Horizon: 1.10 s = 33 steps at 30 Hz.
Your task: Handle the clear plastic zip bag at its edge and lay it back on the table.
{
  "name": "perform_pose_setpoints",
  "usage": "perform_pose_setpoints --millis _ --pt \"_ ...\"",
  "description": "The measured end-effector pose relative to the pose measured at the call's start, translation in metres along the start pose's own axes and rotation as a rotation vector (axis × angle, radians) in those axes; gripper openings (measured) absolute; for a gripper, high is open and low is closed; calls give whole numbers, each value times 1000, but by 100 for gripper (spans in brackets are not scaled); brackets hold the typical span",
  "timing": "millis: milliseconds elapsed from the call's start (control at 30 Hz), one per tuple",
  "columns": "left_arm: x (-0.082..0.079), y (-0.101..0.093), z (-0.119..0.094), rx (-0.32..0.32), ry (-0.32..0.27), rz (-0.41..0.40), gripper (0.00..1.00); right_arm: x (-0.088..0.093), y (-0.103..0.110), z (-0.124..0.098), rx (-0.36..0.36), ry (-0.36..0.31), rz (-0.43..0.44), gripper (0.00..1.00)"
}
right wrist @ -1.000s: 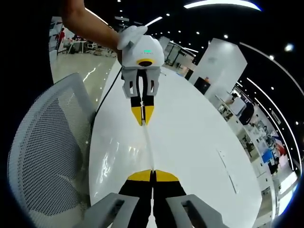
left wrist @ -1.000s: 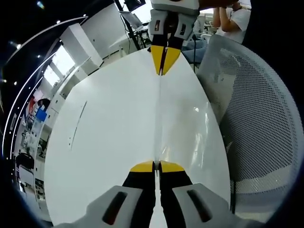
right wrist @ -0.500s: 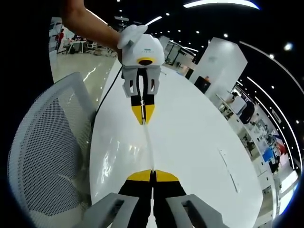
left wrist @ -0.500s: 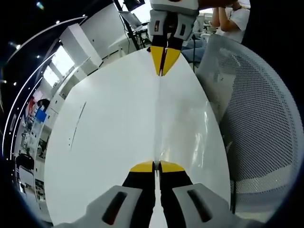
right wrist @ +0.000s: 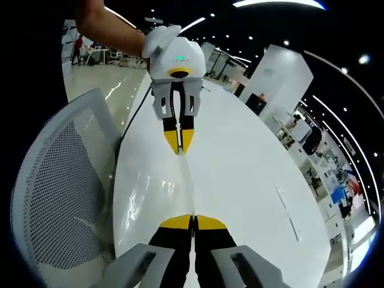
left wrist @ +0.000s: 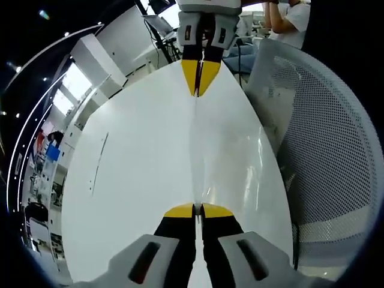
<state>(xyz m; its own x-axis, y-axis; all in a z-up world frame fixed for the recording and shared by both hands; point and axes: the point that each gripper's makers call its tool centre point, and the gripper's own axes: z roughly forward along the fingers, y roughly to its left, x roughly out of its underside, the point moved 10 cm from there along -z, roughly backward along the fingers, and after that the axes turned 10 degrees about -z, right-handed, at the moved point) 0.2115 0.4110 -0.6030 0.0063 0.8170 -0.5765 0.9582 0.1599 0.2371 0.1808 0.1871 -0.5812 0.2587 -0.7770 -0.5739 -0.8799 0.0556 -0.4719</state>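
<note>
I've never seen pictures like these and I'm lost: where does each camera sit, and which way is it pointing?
Left gripper view: rides on the left gripper, looking along the stretched clear bag at the right gripper; mesh chair beside.
Right gripper view: rides on the right gripper, looking back at the left gripper and the person's forearm.
Shared: bag, white table, chair, both grippers.
</note>
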Motion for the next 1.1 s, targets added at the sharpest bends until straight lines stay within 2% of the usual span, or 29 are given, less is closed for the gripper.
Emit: perform_pose_setpoints --millis 633,1100 --pt "-10 -8 3 -9 49 15 0 -9 -10 -11 27 -47 132 13" --pt "-23 -19 4 -11 69 33 0 -14 -10 -8 23 -69 159 14"
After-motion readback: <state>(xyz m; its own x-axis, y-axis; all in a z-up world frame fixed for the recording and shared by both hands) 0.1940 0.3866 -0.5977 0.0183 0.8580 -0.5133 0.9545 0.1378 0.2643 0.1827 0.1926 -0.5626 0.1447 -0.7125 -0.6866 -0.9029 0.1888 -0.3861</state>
